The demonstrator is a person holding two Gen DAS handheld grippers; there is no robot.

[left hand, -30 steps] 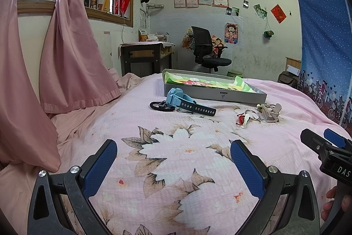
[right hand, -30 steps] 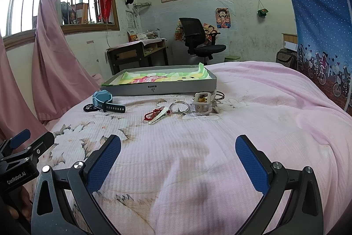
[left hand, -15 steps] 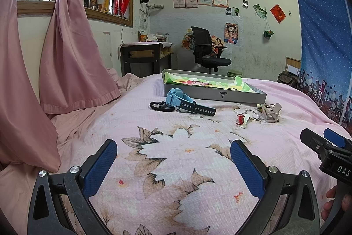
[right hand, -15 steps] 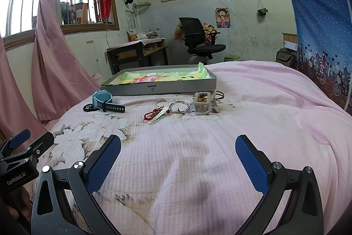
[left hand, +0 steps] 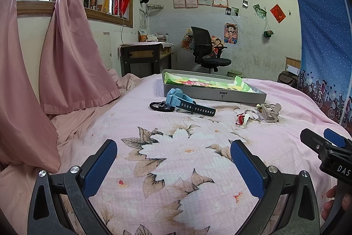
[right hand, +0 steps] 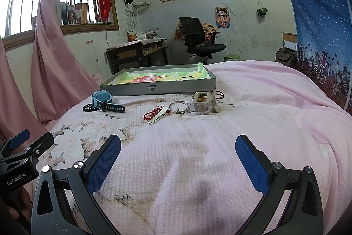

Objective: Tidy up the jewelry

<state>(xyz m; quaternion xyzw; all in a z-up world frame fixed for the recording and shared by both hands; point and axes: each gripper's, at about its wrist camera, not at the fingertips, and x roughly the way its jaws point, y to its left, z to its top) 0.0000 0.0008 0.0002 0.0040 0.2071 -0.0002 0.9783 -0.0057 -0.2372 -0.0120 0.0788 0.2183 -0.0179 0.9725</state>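
Both grippers, left [left hand: 173, 165] and right [right hand: 178, 160], spread wide and empty, held low over the bedspread [right hand: 253, 107], likely lining up on watch [right hand: 103, 100], ring [right hand: 178, 107] and clip [right hand: 157, 117] lying loose before the tray [right hand: 158, 86].

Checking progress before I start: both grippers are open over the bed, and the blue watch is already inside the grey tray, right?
Not quite. The blue watch still lies on the bedspread in front of the grey tray, as the right wrist view shows. The left gripper and right gripper are indeed open.
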